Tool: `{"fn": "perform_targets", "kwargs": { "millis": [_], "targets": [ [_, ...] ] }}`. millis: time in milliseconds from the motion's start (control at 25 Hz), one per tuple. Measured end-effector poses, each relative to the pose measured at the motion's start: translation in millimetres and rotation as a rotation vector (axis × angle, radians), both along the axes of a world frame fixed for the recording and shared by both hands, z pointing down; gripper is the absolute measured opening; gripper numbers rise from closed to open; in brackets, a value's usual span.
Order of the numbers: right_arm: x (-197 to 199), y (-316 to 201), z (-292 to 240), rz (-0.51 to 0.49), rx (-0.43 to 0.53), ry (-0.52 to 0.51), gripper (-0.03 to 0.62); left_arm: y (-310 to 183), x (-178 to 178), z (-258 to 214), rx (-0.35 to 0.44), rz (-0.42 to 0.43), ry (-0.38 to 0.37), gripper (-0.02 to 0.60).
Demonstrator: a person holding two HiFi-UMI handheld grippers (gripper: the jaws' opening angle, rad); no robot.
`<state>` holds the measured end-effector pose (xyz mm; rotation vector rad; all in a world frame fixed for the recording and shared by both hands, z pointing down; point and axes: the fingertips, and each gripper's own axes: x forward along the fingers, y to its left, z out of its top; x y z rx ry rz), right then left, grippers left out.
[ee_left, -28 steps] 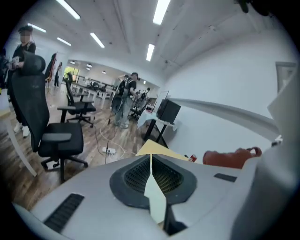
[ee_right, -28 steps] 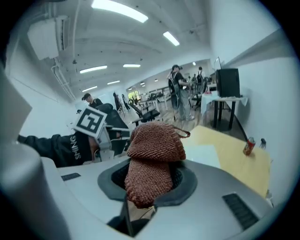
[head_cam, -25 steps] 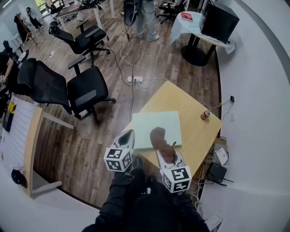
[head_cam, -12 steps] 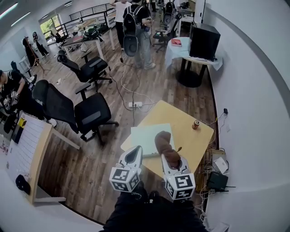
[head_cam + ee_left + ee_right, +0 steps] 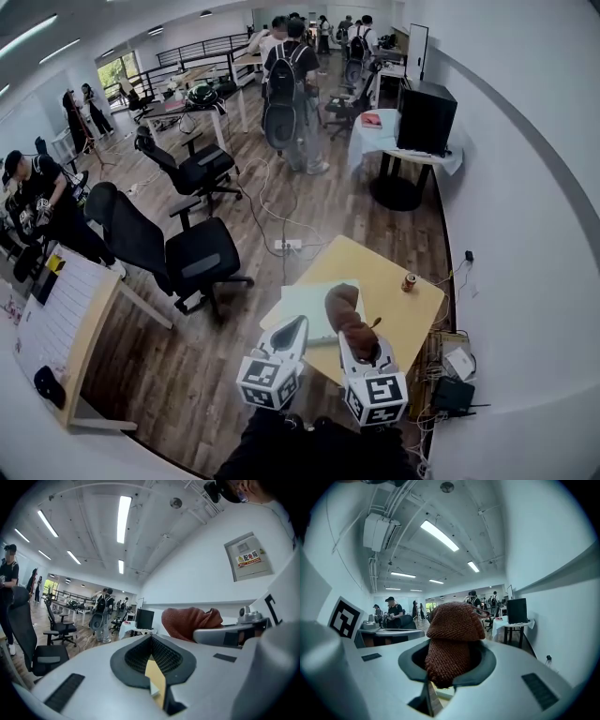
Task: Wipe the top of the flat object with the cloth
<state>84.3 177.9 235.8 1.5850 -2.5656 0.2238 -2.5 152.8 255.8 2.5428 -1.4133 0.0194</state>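
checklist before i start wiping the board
1. Cloth gripped: ok, right gripper is shut on it.
2. Left gripper free: ok, shut, nothing in it.
3. Board top bare: ok where it shows; the cloth hides one corner.
4. Can away from board: ok, it stands apart near the table edge.
5. Cloth down on board: not ok, the gripper points it out across the room.
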Motion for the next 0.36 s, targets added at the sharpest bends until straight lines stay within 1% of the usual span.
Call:
{"fn": "perform_targets", "kwargs": {
  "millis": [120, 360],
  "targets": [
    [-5.7, 0.5, -6.5, 0.001, 0.015, 0.004, 0.107, 1.8, -1.9, -4.1, 0.008, 0.015, 0.001, 0.034],
    [-3.6, 1.1, -8.5, 0.009, 0.024, -0.007, 0.109, 0.3, 1.8, -11.4, 0.029, 0.031, 0.000, 0.034]
  ]
}}
